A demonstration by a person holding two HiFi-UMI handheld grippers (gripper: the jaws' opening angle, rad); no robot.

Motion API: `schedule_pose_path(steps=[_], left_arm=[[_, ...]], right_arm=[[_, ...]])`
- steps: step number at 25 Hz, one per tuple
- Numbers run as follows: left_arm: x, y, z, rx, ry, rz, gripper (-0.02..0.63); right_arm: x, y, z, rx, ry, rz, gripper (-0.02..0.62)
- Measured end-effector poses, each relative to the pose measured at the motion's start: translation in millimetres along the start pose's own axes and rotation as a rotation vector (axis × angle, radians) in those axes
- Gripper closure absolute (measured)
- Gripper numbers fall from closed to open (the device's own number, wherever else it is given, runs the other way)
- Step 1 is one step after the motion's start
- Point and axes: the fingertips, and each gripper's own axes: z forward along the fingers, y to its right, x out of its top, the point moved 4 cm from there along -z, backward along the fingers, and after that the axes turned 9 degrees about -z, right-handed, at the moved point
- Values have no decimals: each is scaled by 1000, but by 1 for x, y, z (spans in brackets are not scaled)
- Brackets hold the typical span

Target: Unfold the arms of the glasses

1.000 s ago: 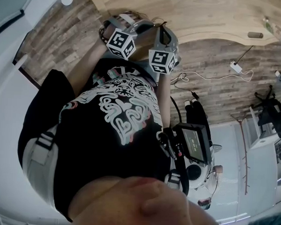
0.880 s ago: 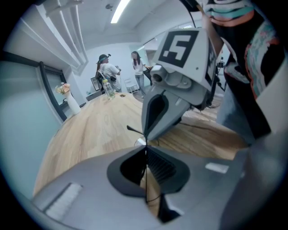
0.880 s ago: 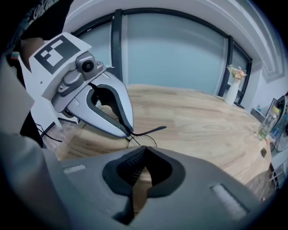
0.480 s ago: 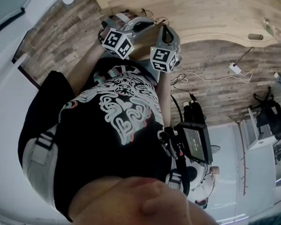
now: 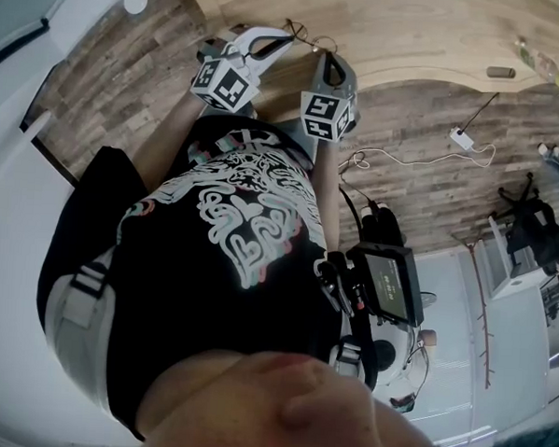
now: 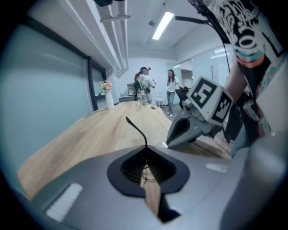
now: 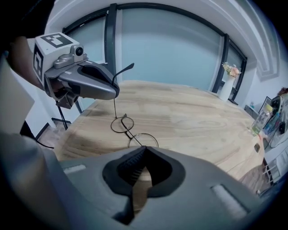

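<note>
Glasses: round wire frame, low at the tabletop near its edge; can't tell if it touches.
Left gripper: my fingers are clamped on one arm, its tip poking up past them.
Right gripper: my fingers are pinched on the other arm, close behind the lenses.

Person wore black T-shirt, short sleeves, white swirling print with pink and teal accents. Pale grey straps with dark buckles over shoulders. Black screen unit clamped at right side. Left gripper: smooth grey shell, black ribbed pads, cube with black-and-white square markers. Right gripper: same shell, matching marker cube.
</note>
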Motion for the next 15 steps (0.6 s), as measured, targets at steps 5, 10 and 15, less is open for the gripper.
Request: schedule_pose_path(steps=[5, 10, 15], left_arm=[[-9, -9, -3, 17, 45, -160, 614], [-8, -8, 2, 6, 50, -133, 614], [-4, -8, 4, -9, 67, -100, 615]], right_arm=[[-4, -4, 2, 18, -16, 3, 595], [-3, -4, 3, 43, -23, -39, 595], [10, -8, -1, 70, 19, -131, 594]])
